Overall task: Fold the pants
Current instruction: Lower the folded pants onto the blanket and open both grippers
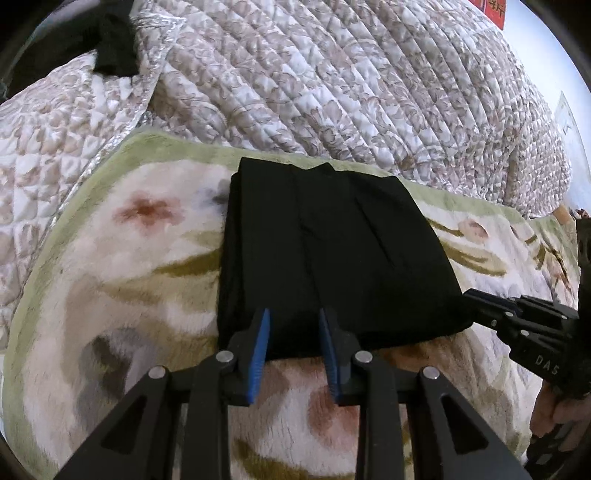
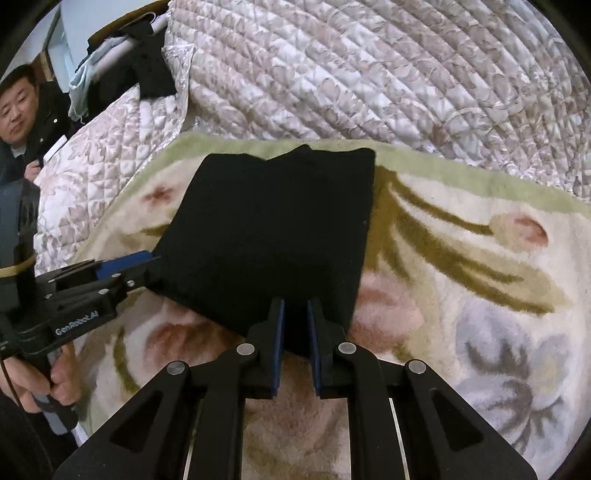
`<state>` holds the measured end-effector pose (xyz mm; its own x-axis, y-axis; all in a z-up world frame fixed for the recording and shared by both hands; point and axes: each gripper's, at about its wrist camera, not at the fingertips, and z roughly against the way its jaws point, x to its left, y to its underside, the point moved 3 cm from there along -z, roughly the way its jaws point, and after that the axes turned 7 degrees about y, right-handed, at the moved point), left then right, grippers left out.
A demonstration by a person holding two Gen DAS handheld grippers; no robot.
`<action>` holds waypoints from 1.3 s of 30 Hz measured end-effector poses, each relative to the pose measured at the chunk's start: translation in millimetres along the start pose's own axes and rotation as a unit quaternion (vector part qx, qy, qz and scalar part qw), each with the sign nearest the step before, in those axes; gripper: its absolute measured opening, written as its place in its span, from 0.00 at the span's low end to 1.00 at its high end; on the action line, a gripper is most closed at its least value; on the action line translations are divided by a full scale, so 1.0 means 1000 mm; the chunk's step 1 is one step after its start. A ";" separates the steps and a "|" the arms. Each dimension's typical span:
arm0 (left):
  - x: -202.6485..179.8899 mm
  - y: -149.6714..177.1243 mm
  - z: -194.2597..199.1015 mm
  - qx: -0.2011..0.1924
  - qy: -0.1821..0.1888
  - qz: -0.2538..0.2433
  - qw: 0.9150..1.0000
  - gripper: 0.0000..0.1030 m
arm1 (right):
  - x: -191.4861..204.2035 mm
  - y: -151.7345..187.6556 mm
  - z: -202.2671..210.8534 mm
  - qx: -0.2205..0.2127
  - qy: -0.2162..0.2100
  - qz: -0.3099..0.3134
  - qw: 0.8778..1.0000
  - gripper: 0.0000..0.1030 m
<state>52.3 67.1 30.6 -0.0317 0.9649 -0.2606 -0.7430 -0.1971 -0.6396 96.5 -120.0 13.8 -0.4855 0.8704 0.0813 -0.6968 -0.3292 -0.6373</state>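
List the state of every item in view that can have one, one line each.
black pants: folded into a compact rectangle, lying flat on the blanket
left gripper: jaws part open over the near edge of the pants; whether they grip cannot be told
right gripper: shut on the near edge of the pants
floral blanket: spread flat under the pants
quilted bedspread: bunched up behind the blanket

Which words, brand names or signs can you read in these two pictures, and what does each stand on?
"GenRobot.AI": on the side of the left gripper, black with blue pads, seen from the right wrist.
"DAS", cut off: on the black body of the right gripper, seen from the left wrist.
Red sign with dark characters, top corner: too blurred to read.
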 end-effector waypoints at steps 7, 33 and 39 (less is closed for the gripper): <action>-0.009 0.009 0.009 0.002 -0.022 -0.007 1.000 0.29 | 0.004 0.008 0.011 -0.005 -0.005 0.002 1.000 0.12; -0.011 -0.007 0.026 -0.037 -0.037 -0.009 0.999 0.43 | 0.005 0.004 0.025 -0.052 0.002 0.008 0.999 0.34; -0.008 -0.010 -0.010 0.015 -0.013 0.018 1.000 0.32 | -0.008 -0.009 -0.021 -0.006 0.004 -0.004 1.000 0.13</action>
<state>66.3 59.4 31.7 -0.0751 0.9615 -0.2644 -0.7614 -0.2265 -0.6074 117.8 -116.7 3.0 -0.4763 0.8756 0.0801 -0.6935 -0.3181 -0.6465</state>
